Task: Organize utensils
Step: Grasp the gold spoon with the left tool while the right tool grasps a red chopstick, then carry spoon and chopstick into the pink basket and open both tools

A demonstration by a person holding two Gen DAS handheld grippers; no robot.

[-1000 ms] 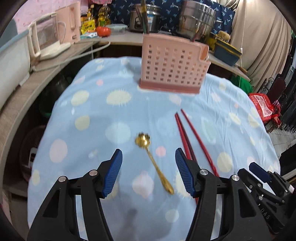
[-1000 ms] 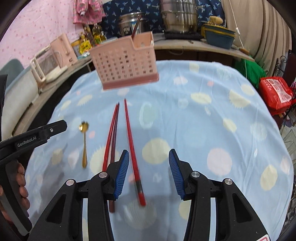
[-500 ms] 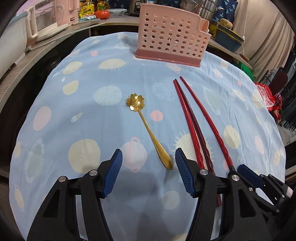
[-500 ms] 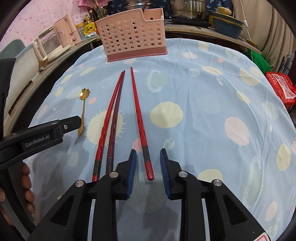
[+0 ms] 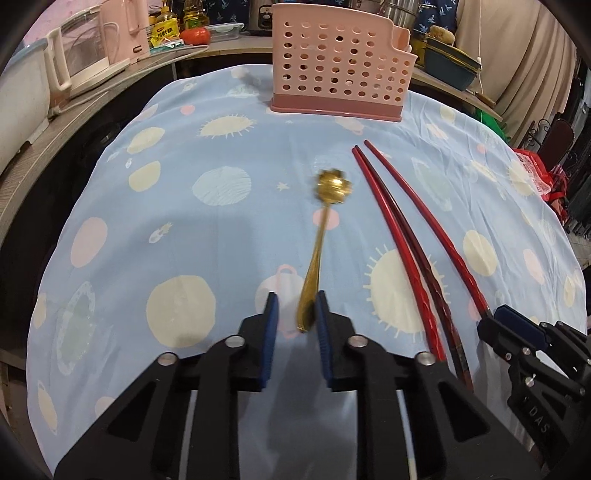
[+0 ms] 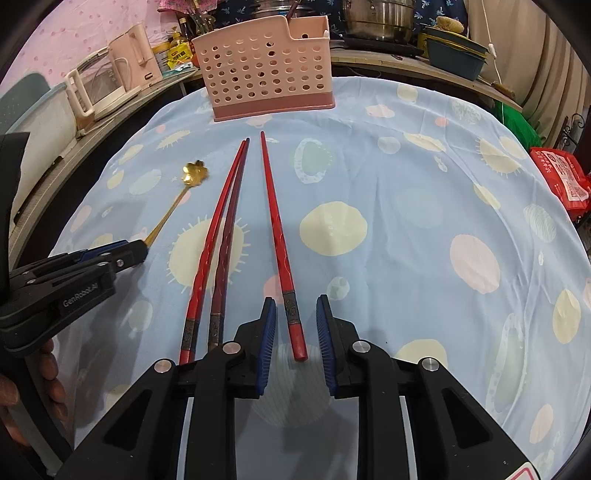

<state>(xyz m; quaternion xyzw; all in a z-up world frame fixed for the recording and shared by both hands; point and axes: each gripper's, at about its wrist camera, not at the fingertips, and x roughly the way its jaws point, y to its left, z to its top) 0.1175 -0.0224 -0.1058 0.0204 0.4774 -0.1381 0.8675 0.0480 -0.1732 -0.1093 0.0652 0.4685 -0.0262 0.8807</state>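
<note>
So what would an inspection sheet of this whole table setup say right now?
Surface: blue spotted tablecloth, lying flat.
Job's things: gold spoon and three red chopsticks lying flat; pink holder upright at the far end.
Clutter: kettle and pots on the counter behind.
Grippers: left gripper closing around the spoon's handle; right gripper closing around the lone chopstick; neither pinched yet.
Cables: white cord beside the kettle.
Surroundings: curtain, red bag at the right.
</note>
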